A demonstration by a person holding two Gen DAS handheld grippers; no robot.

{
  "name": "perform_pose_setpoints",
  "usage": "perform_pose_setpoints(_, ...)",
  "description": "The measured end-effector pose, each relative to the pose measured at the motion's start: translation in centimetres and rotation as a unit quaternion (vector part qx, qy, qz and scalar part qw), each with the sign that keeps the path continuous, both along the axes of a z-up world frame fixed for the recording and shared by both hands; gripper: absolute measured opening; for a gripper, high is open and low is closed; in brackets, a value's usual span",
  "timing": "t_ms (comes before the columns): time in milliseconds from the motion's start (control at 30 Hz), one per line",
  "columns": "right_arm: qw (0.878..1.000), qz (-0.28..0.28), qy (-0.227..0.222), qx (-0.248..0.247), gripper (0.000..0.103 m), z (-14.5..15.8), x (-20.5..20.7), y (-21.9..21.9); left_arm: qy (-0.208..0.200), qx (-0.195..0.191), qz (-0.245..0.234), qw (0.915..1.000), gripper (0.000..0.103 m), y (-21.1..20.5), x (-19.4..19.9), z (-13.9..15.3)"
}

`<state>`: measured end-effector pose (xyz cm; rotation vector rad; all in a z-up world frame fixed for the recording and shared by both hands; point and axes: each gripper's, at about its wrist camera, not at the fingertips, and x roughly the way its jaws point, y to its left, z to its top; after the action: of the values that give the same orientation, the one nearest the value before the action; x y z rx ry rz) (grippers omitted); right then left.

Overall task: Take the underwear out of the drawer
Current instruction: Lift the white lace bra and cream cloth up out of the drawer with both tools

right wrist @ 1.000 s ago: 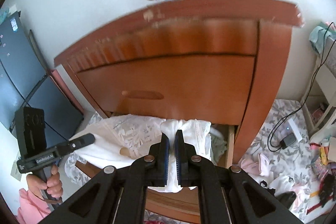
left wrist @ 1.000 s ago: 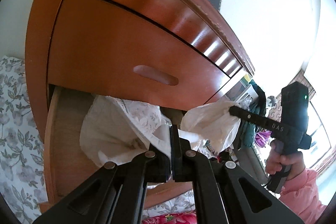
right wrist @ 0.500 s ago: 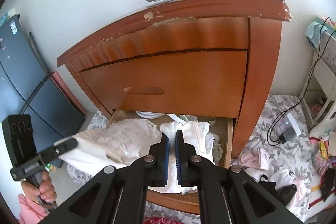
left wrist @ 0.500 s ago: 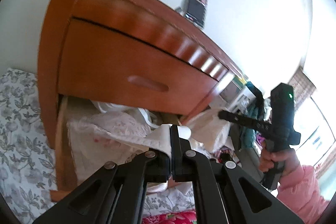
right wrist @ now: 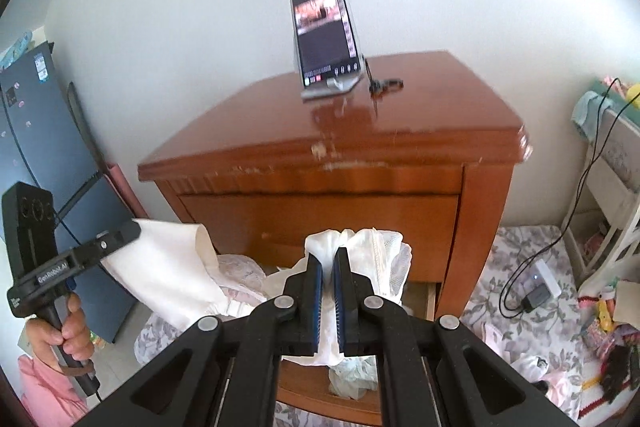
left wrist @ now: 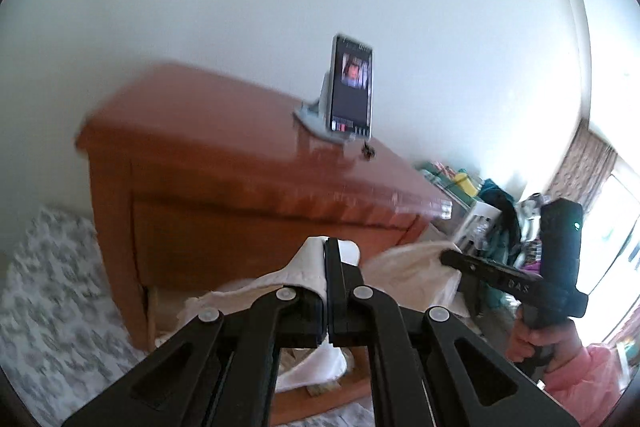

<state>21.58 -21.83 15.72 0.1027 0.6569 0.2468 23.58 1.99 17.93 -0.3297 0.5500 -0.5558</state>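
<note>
Both grippers stood clamped on one white underwear garment (right wrist: 168, 267), the right gripper (right wrist: 328, 263) pinching a bunched fold at lower centre of its frame, the left gripper (right wrist: 132, 229) nipping a corner at left. The cloth hung stretched between them, above the open drawer (right wrist: 332, 399) of the wooden nightstand (right wrist: 360, 147). Light, limp and unlikely to tear, it seemed best gripped by gathered folds or the hem, since thin fabric may slip.

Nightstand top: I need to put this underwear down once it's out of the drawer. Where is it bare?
The nightstand top is bare wood left of and in front of the propped phone, out to its chipped front edge. A small black cord lies right of the phone. The floor at right is crowded with clothes and a charger.
</note>
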Motion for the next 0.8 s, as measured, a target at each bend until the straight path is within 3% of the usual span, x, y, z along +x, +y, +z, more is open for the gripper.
perform_pose_setpoints(400,1.000,-0.004,-0.026,0.001,0.006,2.9,-2.9,-1.0,-0.053,0.031,0.037,0.9974,0.001,-0.2,-2.0,7.2)
perform_pose_setpoints(800,0.999,-0.019,-0.046,-0.010,0.006,5.6,-6.7,-4.2,-0.101,0.069,0.014,0.9924,0.001,-5.6,-4.8,12.5)
